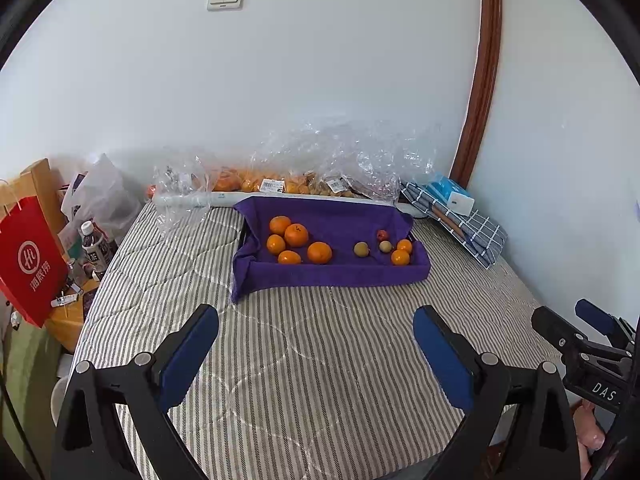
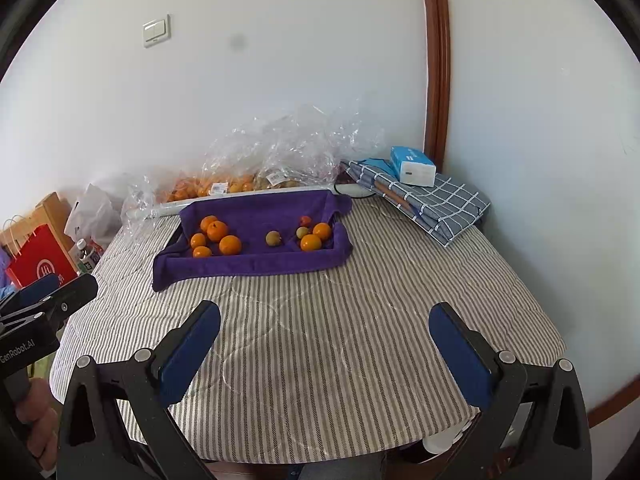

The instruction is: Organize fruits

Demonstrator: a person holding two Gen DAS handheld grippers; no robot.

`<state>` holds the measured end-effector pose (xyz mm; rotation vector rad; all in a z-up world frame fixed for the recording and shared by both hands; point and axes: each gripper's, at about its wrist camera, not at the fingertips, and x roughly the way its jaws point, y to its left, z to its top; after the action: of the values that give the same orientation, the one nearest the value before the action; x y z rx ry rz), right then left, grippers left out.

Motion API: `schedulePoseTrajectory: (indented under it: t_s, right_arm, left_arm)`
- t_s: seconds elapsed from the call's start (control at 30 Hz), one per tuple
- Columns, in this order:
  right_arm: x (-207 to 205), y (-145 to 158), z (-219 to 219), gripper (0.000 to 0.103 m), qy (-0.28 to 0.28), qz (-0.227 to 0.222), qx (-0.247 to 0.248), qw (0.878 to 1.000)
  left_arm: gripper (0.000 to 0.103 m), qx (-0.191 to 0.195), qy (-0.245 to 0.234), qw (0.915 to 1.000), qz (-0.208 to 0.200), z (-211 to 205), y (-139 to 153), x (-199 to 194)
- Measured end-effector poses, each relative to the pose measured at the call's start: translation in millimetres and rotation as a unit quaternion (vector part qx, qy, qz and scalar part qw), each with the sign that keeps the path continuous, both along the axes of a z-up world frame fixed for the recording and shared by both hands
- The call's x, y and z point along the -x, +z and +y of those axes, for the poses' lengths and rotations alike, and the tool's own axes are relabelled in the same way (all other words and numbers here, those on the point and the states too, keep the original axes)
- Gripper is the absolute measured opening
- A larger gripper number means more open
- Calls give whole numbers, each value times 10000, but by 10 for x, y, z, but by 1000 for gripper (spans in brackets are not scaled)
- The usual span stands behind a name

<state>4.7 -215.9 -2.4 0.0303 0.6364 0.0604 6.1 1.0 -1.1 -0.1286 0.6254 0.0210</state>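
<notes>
A tray lined with a purple cloth point(image 1: 340, 272) point(image 2: 256, 264) sits at the far middle of the striped table. Several oranges point(image 1: 296, 235) point(image 2: 217, 231) lie grouped in its left part. In its right part lie two small oranges point(image 1: 400, 257) point(image 2: 311, 243), two small yellow-green fruits point(image 1: 361, 249) point(image 2: 273, 237) and a small red fruit point(image 1: 382, 235) point(image 2: 305, 221). My left gripper point(image 1: 316, 320) is open and empty, held well short of the tray. My right gripper point(image 2: 325, 318) is open and empty, beside it to the right.
Clear plastic bags of fruit point(image 1: 280, 184) point(image 2: 248, 182) lie against the wall behind the tray. A folded checked cloth point(image 1: 464, 224) point(image 2: 432, 204) with a blue-white box point(image 2: 412, 166) is at the far right. A red bag point(image 1: 28, 268) and bottles point(image 1: 94, 248) stand left of the table.
</notes>
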Motion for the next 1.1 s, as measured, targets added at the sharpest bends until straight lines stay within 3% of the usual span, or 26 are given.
schedulePoseTrajectory:
  t_s: [1.1]
  right_arm:
    - [6,-31,1,103,30,13,-28,10000]
  left_arm:
    - [99,30,52,10000,14,33,17,29]
